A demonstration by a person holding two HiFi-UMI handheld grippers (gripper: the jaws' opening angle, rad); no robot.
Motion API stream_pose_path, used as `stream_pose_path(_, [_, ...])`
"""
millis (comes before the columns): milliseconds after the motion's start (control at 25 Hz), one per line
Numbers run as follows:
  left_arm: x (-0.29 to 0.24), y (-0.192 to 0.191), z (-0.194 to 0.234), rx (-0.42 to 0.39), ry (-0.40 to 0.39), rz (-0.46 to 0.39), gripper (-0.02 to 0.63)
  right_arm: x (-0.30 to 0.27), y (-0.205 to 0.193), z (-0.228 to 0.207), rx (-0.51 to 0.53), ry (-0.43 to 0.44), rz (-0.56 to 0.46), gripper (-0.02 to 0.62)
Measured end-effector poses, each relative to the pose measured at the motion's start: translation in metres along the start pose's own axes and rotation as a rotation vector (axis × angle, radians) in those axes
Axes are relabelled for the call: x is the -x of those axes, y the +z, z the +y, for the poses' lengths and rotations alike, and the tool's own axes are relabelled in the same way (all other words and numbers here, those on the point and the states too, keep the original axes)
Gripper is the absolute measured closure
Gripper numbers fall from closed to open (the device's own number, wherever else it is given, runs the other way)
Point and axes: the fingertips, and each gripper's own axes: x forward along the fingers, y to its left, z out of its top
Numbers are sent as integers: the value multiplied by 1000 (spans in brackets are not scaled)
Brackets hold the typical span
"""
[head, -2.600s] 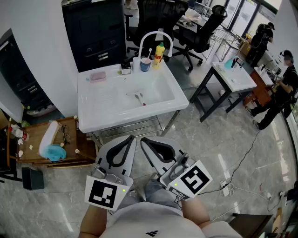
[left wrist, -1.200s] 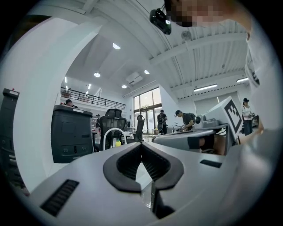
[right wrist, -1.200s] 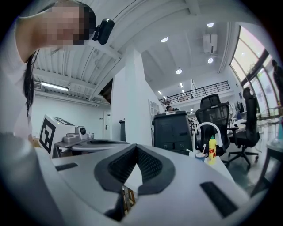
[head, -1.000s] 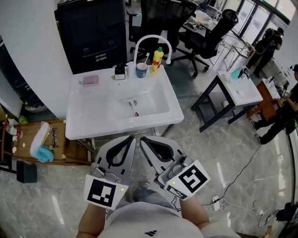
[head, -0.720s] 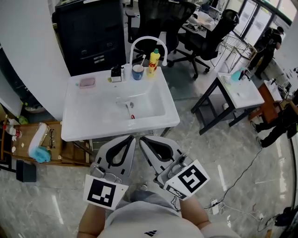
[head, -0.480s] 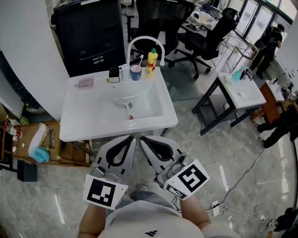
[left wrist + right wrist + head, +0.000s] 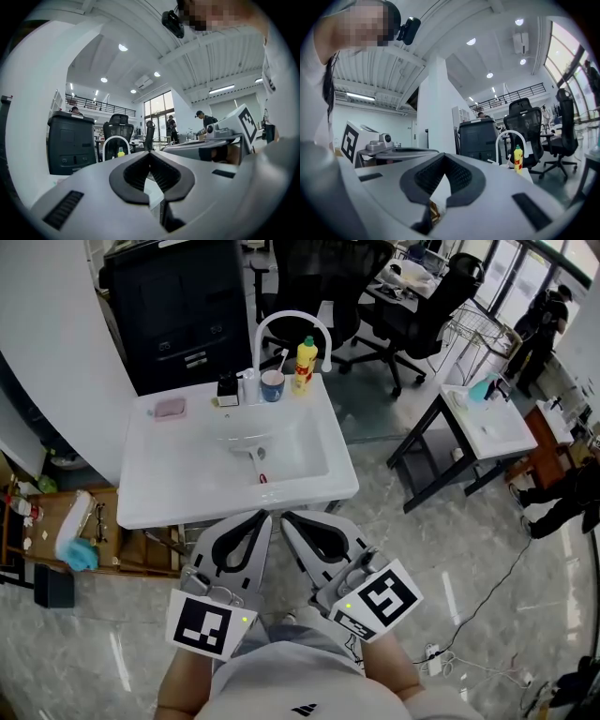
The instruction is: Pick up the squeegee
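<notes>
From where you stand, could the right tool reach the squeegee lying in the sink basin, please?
Probably yes, after moving forward: the right tool, shut and empty, hangs short of the sink's front rim, and nothing stands between it and the squeegee in the basin.

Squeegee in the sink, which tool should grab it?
Probably the left tool: the squeegee lies almost straight ahead of its tip, while the right tool sits slightly further to the side. Both are shut and short of the sink.

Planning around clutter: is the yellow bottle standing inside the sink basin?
No, the yellow bottle stands upright on the back rim of the sink, next to the cup.
</notes>
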Motion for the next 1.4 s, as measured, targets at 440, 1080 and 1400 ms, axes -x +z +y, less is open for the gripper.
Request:
stream_pose_path(440, [-37,3,39,7,-87,-12,594,-42,3,-32,16,-87,14,586])
stream_pose_path(1080, [-86,-1,118,11,-191,2,594,-119,0,-76,-5,-205,20,586])
stream_pose_path(1400, [-99,-4,143,21,-245,11,594,-145,-1,-87,-14,-260,22,586])
